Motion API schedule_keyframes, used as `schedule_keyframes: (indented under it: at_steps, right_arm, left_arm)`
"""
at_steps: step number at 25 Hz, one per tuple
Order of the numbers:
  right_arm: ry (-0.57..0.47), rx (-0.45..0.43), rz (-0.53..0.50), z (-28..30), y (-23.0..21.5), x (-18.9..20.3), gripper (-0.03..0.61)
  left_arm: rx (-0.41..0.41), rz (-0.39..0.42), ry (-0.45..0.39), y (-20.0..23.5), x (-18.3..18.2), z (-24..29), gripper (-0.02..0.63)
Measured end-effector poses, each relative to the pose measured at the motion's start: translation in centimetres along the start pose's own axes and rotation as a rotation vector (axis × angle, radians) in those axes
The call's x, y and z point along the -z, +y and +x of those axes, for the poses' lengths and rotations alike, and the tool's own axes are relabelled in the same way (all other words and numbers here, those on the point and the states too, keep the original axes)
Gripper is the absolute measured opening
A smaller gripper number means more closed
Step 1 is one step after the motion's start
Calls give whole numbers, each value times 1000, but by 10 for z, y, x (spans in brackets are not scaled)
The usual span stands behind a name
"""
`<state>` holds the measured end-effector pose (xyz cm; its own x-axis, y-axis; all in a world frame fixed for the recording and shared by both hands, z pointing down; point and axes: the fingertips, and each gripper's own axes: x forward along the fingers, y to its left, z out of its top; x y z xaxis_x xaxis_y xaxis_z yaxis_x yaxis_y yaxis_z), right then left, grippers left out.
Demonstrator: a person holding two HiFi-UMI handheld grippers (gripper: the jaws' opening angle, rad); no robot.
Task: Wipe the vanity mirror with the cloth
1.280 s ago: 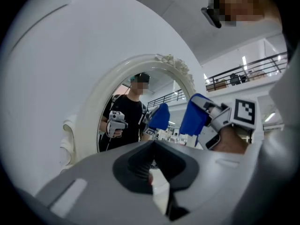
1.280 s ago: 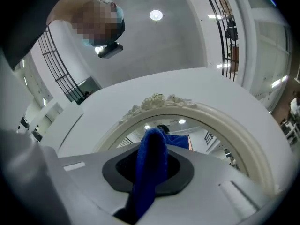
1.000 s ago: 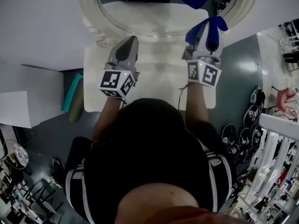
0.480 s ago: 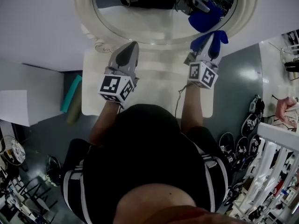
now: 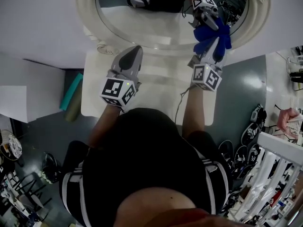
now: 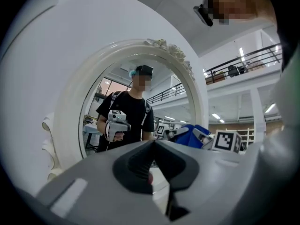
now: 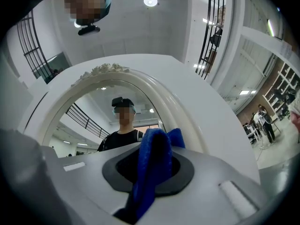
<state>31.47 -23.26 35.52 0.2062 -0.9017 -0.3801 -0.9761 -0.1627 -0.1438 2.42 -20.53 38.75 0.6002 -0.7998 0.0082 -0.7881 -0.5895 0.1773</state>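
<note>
Right tongs (image 5: 214, 40): jaws clamped on the blue cloth (image 5: 212, 31). In the right gripper view the cloth (image 7: 151, 165) fills the gap between the jaws from bottom to top and a fold sticks out past the tips.

Cloth position: at the right side of the vanity mirror (image 5: 158, 15), by the lower part of its white oval frame (image 5: 87, 13). In the head view the cloth's far end meets its own reflection in the glass, so it appears to be touching the surface.

Left tongs (image 5: 134, 52): jaws closed together with nothing between them, confirmed in the left gripper view (image 6: 153, 145). They hover over the white counter (image 5: 156, 82), left of the right tongs and just near of the frame, pointing at the mirror (image 6: 136, 111).
</note>
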Motion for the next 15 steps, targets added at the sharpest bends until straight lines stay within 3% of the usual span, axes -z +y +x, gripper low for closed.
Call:
schedule_keyframes:
  at_steps: [15]
  right_arm:
    - [-71, 0, 76, 10, 0, -3, 41]
  left_arm:
    - [3, -11, 19, 0, 6, 9, 9]
